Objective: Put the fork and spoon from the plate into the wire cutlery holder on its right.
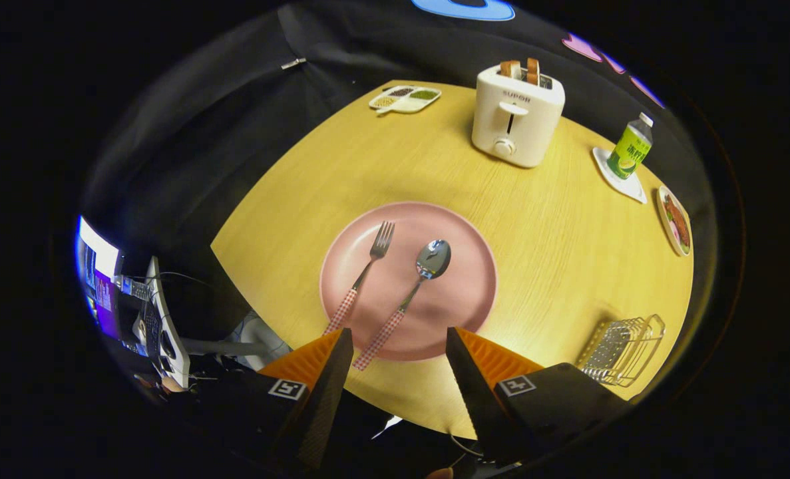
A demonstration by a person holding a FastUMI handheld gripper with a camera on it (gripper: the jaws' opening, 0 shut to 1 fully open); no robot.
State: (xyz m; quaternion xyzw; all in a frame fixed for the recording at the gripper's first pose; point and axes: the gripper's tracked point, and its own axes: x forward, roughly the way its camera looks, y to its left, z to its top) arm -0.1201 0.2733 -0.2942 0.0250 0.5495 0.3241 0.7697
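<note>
The gripper [399, 336] hangs above the near edge of the table [554, 266] with its fingers spread wide and nothing between them but air and the near rim of the pink plate [461, 293]. The plate sits just ahead of the fingertips and holds two pieces — a fork [361, 276] on the left and a spoon [411, 293] beside it, lying roughly parallel, apart from each other, heads pointing away. Both have checked handles; the fork's handle end slips behind the left finger, while the spoon's reaches the plate's near rim between the fingers.

To the right of the plate, close beside the right finger, stands the wire cutlery holder [624, 349]; I can't make out anything inside it.

Farther off, a white toaster [516, 116] has two slices of toast [521, 68] standing in its slots. A divided tray [405, 98] beyond it to the left holds small portions of something grainy, too small to tell. On the right a green bottle [630, 149] stands on a white coaster [624, 179], and a dish of food [675, 221] lies at the table's edge.
</note>
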